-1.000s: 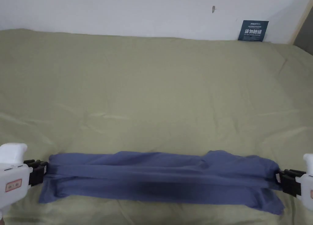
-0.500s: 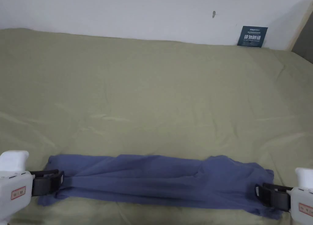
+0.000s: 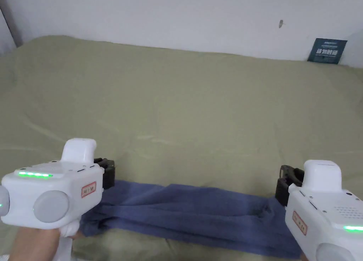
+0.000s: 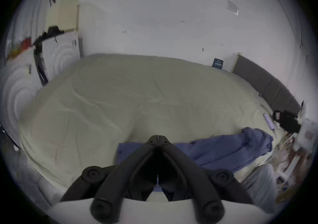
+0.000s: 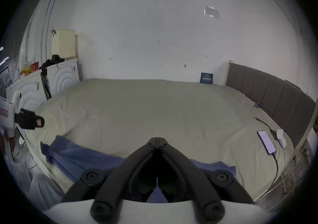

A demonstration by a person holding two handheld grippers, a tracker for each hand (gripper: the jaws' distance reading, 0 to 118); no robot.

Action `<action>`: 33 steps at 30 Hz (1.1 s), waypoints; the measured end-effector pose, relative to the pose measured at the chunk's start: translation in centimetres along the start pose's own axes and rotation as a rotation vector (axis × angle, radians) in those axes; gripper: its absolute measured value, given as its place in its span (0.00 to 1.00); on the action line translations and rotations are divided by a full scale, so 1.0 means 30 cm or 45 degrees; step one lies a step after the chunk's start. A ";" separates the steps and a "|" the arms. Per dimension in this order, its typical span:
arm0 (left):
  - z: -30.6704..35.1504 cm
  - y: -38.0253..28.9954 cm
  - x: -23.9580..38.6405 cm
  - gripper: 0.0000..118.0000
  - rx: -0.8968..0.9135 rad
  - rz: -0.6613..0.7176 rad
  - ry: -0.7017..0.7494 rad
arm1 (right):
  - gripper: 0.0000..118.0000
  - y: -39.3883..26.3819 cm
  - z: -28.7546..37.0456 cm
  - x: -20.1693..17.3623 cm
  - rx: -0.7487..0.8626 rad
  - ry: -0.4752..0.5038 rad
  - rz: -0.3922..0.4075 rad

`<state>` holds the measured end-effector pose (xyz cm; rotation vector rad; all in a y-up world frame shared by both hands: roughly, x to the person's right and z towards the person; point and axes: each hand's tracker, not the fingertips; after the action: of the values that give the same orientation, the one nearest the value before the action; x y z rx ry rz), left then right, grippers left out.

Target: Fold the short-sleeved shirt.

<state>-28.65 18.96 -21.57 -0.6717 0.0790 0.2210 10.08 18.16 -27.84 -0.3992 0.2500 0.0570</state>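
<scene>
I count two grippers and one shirt. My left gripper at 8 o'clock and right gripper at 4 o'clock both have jaws pressed together, empty, lifted above the shirt's ends. The blue shirt lies as a long folded band along the near edge of the green bed. Half a second ago each gripper clamped an end; now both are off it. Farther back, one dark sign leans at 1 o'clock.

Head view: even, soft indoor light, slightly dim, no hard shadows, mild softness overall. Both gripper views: strong fisheye, black vignette at corners, walls bowed. Left gripper view motion-blurred, worst at right edge; bed looks greyish. Right gripper view sharper, wall bright, no glare.
</scene>
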 end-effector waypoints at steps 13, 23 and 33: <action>-0.202 0.077 -0.488 0.00 -0.586 0.560 -0.532 | 0.00 -0.019 0.025 -0.186 0.108 -0.039 0.145; -0.276 0.006 -0.549 1.00 -0.703 0.568 -0.654 | 0.00 -0.022 -0.001 -0.196 0.066 -0.034 0.112; -0.389 -0.072 -0.545 0.91 -0.721 0.733 -0.793 | 0.00 -0.038 -0.013 -0.176 0.030 -0.040 0.090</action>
<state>-44.10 7.12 -27.02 -1.1051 -0.4091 1.0232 5.00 16.92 -26.44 -0.3659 0.2331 0.1292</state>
